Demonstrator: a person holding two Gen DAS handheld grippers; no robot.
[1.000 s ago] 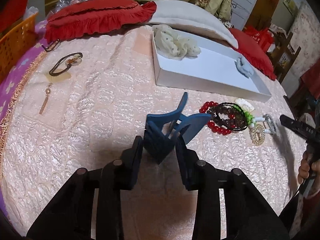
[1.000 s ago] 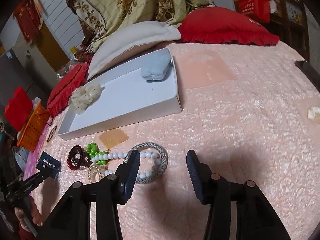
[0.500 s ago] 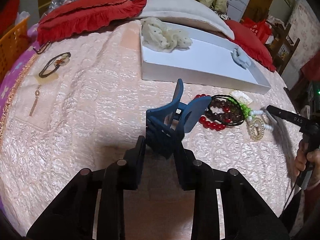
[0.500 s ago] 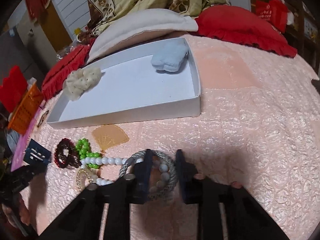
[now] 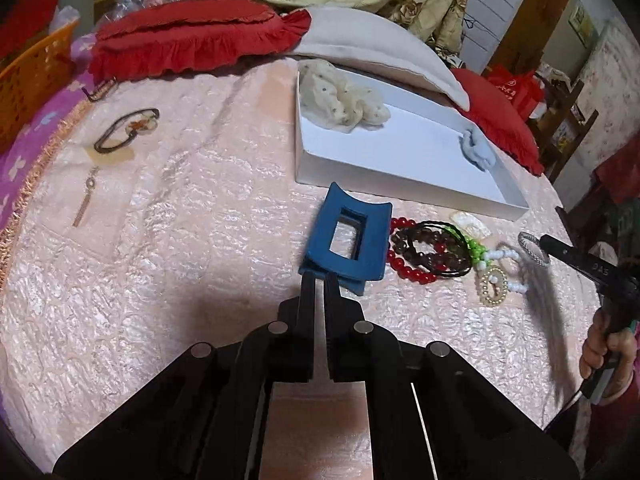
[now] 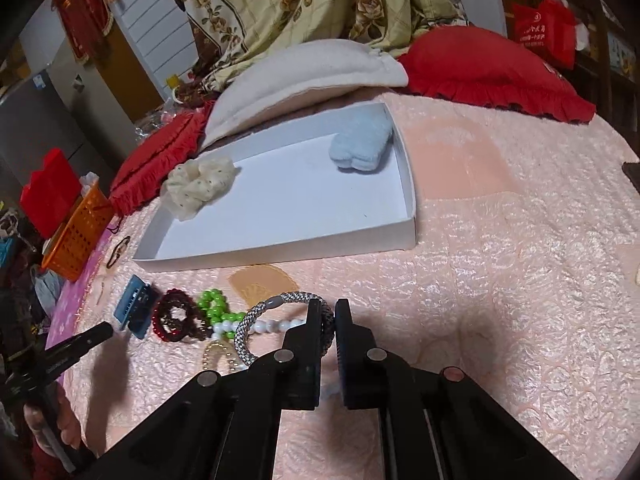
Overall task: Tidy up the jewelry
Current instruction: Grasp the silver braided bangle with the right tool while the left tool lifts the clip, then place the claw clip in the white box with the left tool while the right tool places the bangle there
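The left gripper [image 5: 319, 280] is clenched on the near edge of a blue hair claw clip [image 5: 347, 240], which stands up off the pink quilted bedspread [image 5: 180, 240]. The right gripper [image 6: 329, 312] is clamped on the rim of a silver woven bangle [image 6: 256, 320], tilting it up over a white bead bracelet [image 6: 268, 325].

Just beyond the clip in the left wrist view lies a cluster of jewelry: a red bead bracelet [image 5: 404, 270], a dark bead bracelet [image 5: 434, 246] overlapping it, green beads [image 5: 476, 250] and a small gold ring-shaped piece [image 5: 494, 285]. A flat tan card [image 6: 262, 285] lies on the bedspread between this cluster and the tray.

Farther back sits a shallow white tray [image 6: 288, 248], holding a cream scrunchie [image 6: 200, 186] in one far corner and a pale blue fuzzy clip [image 6: 360, 146] in the other. Off to the left, well apart, lie a dark hair tie with a flower [image 5: 128, 132] and a thin gold chain piece [image 5: 85, 202].

Behind the tray are a white pillow [image 6: 296, 76] and red ruffled cushions [image 5: 192, 40]
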